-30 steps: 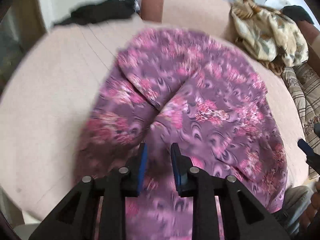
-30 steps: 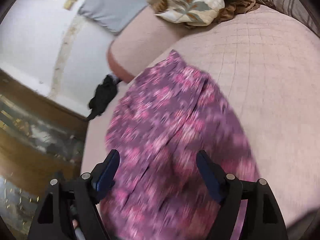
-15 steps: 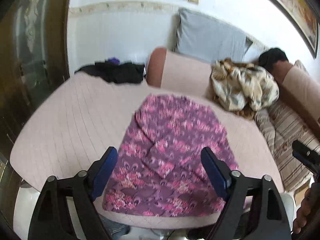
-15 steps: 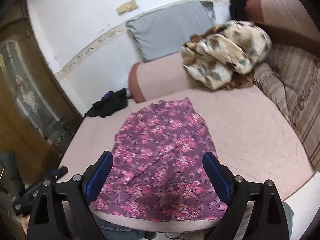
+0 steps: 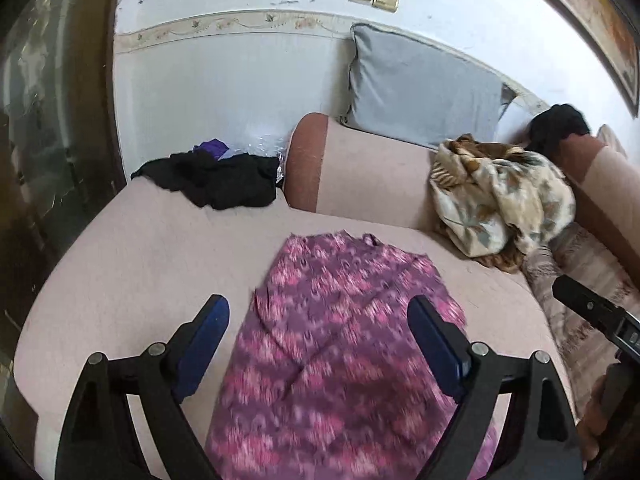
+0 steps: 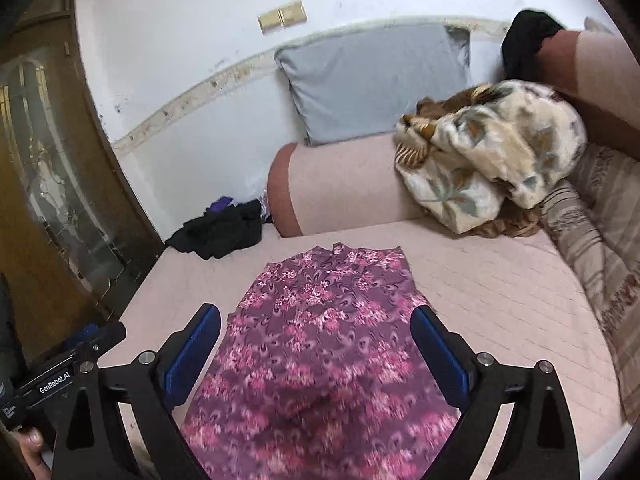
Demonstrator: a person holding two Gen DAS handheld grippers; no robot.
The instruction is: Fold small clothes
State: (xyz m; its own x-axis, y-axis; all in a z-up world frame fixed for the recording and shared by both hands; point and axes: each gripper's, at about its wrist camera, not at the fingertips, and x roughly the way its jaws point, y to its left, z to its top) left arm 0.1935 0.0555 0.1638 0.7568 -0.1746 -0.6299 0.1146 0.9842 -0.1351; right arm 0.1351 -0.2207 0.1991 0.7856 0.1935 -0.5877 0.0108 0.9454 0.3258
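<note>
The fingers of the left gripper [image 5: 318,340] stand wide apart with nothing between them; those of the right gripper [image 6: 316,346] are opening wider, also empty. Both hang above the purple floral garment [image 6: 320,340], which lies spread on the pink sofa seat [image 6: 500,300], its far edge near the backrest and its near end running under the cameras.

The cloth looks thin, light and limp. It should drape and slide easily, and a pinch in the middle would probably only bunch it. The corners or hem edges look like the better holds, one in each gripper, so the panel stays taut as it goes over. A diagonal crease shows in the left view.

A second ago the left fingers were nearly shut low over the bunched fabric, which filled the view. Now both grippers are higher and farther back, the garment lies flatter, and the wall, the grey cushion [image 5: 420,92] and the black clothes [image 5: 216,176] have come into view.
</note>
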